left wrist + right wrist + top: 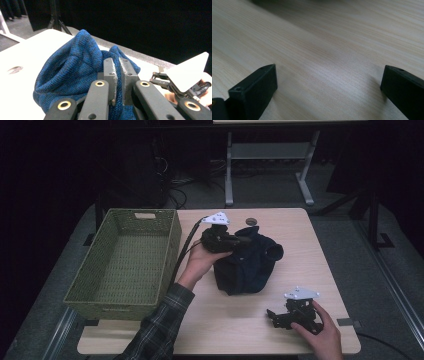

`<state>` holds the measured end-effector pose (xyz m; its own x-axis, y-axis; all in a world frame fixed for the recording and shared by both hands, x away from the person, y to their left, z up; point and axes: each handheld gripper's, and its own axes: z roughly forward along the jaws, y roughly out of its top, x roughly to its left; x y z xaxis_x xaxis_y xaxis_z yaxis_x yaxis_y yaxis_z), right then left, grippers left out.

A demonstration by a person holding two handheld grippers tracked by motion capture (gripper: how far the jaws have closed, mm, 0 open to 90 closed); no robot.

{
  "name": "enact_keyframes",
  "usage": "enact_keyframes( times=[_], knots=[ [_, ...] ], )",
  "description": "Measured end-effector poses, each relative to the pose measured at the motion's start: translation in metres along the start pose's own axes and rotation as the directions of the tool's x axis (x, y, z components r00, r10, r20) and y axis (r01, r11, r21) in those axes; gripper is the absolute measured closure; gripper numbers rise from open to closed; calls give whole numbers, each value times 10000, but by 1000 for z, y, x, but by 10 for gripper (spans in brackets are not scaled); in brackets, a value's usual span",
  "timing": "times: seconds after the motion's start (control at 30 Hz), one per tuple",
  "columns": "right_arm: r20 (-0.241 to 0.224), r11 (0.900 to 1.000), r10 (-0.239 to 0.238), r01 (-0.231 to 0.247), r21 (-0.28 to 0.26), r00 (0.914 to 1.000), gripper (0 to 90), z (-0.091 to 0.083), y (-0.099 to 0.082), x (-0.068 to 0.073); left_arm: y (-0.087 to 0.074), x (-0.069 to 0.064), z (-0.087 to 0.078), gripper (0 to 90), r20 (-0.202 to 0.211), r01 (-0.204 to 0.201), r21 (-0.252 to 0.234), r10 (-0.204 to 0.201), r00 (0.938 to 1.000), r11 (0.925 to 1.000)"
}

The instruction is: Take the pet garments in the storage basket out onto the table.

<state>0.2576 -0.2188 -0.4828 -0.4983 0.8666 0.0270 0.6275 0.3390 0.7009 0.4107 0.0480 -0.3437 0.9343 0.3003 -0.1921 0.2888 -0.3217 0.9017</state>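
A dark blue knitted garment (250, 265) lies bunched at the middle of the light wooden table (305, 245). My left gripper (241, 240) is at its top left edge, held by a hand in a plaid sleeve. In the left gripper view the jaws are shut on a fold of the blue knit (72, 65), with fabric pinched between the pads of the left gripper (119, 63). My right gripper (272, 316) rests low on the table near the front right, apart from the garment. In the right gripper view, the right gripper (329, 75) is open, with bare wood between its jaws.
A green woven basket (115, 307) stands at the table's left side, its inside bare. A small dark round spot (251, 221) marks the table's far edge behind the garment. A desk frame (229, 175) and cables stand on the floor beyond.
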Motion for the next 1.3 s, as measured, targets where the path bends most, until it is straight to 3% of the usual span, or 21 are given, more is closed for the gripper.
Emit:
enact_keyframes(
  times=[0.3,0.63,0.7,0.73,0.77,0.97,1.17,1.3],
  knots=[
    [0,10000,6,-6,6,10000,5,0,0,0,-18,2,37,849,63,-13,794,8,10000,9968],
    [-15,10000,25,-25,38,10000,5,0,0,1,-41,8,56,841,-67,470,1329,-465,9989,9900],
    [-17,10000,17,-17,36,10000,4,0,0,1,-43,9,57,781,-70,593,1328,-589,9982,9894],
    [-17,10000,18,-18,36,10000,5,0,0,1,-43,10,56,684,-21,660,1318,-663,9978,9891],
    [-16,10000,16,-15,37,10000,5,0,0,1,-42,9,56,684,-44,648,1317,-648,9979,9892],
    [-20,10000,17,-16,43,10000,5,-1,0,1,-39,5,49,459,-375,383,1454,-332,9987,9886],
    [-18,10000,0,0,40,10000,5,0,0,0,-38,0,37,347,-549,174,1527,-91,9985,9881],
    [-23,10000,11,-11,48,10000,5,-1,0,1,-39,-4,31,244,-887,107,1908,64,9960,9816]
  ],
)
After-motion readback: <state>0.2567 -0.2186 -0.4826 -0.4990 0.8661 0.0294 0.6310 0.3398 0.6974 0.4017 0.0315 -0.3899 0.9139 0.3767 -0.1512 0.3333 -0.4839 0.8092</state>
